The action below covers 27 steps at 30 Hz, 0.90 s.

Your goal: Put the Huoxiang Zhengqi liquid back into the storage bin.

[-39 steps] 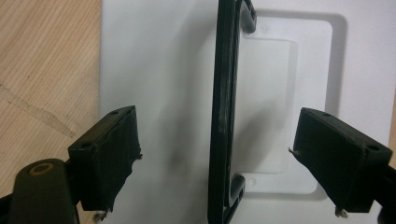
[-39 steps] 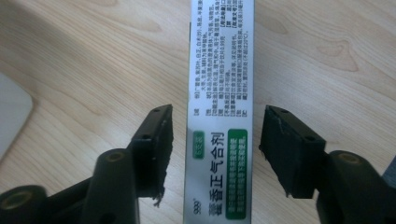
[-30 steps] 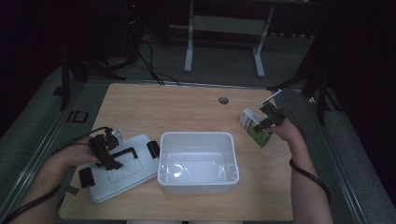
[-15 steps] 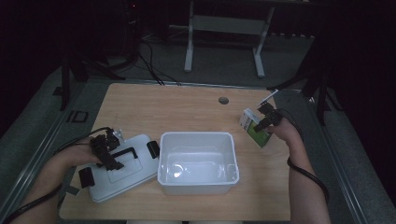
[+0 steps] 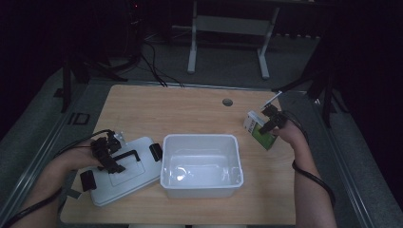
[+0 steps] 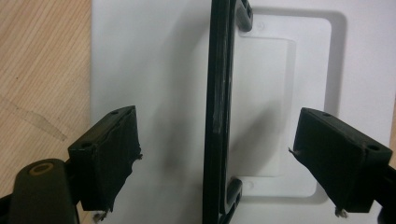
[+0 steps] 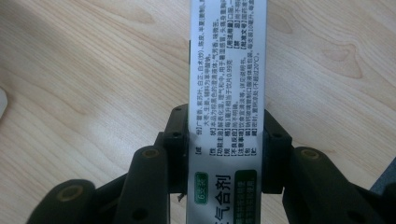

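- Worktop (image 5: 190, 107): pale wood, long side running left to right in the high view.
- Tub (image 5: 201, 165): white, open, rectangular, at the near middle of the worktop, long axis left to right.
- Lid (image 5: 138, 178): white, flat on the worktop just left of the tub, touching its left wall, long axis slanting from near left to far right. Its black handle (image 6: 217, 107) runs bottom to top in the left gripper view.
- Carton (image 5: 260, 130): small white-and-green box with printed text, at the right of the worktop, well apart from the tub. In the right gripper view its long axis points straight away from the camera, along the jaws.
- Right hand-held gripper (image 7: 226, 156): jaws have just been closing, pads now pressed on the carton's two long sides, near its closer end.
- Left hand-held gripper (image 6: 215, 161): jaws wide, one each side of the handle, touching neither it nor the lid.
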### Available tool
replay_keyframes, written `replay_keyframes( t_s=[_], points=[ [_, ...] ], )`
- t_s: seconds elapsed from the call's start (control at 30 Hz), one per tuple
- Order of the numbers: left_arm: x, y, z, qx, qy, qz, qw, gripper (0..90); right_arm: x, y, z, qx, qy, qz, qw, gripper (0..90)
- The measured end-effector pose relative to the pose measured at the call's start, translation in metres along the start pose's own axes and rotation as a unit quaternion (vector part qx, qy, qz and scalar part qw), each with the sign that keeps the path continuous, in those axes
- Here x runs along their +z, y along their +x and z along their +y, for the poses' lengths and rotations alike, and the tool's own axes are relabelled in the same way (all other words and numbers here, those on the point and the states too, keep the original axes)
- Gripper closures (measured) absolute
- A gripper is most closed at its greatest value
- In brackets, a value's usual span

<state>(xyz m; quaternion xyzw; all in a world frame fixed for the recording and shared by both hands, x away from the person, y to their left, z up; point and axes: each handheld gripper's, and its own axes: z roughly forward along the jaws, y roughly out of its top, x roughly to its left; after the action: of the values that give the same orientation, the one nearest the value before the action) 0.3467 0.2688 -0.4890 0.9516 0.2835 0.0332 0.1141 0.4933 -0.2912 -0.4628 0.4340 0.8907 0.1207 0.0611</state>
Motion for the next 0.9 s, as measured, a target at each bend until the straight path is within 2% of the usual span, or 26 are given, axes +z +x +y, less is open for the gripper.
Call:
replay_keyframes(
  t_s=[0.17,0.33,0.47,0.57,0.7,0.9],
  points=[
    [-0.001,0.0,0.0,-0.001,0.001,-0.001,1.0,14.6,-0.011,0.002,-0.003,-0.007,-0.004,0.002,1.0,63.4],
    [-0.001,-0.001,0.001,0.001,0.001,0.0,1.0,14.6,-0.022,0.008,-0.009,-0.024,0.0,0.012,0.9996,63.4],
    [-0.002,-0.002,0.0,0.001,0.004,0.003,1.0,14.6,-0.027,0.013,-0.016,-0.025,-0.007,0.02,0.9995,63.4],
    [-0.004,-0.002,0.0,-0.001,0.002,0.0,1.0,14.6,-0.037,0.022,-0.026,-0.036,-0.011,0.012,0.9992,63.4],
    [-0.004,-0.002,0.0,0.0,0.003,0.001,1.0,14.6,-0.046,0.03,-0.033,-0.049,-0.016,0.023,0.9984,63.4],
    [-0.002,-0.003,0.002,0.002,0.005,-0.002,1.0,14.6,-0.062,0.04,-0.043,-0.073,-0.022,0.02,0.9969,63.4]
  ],
)
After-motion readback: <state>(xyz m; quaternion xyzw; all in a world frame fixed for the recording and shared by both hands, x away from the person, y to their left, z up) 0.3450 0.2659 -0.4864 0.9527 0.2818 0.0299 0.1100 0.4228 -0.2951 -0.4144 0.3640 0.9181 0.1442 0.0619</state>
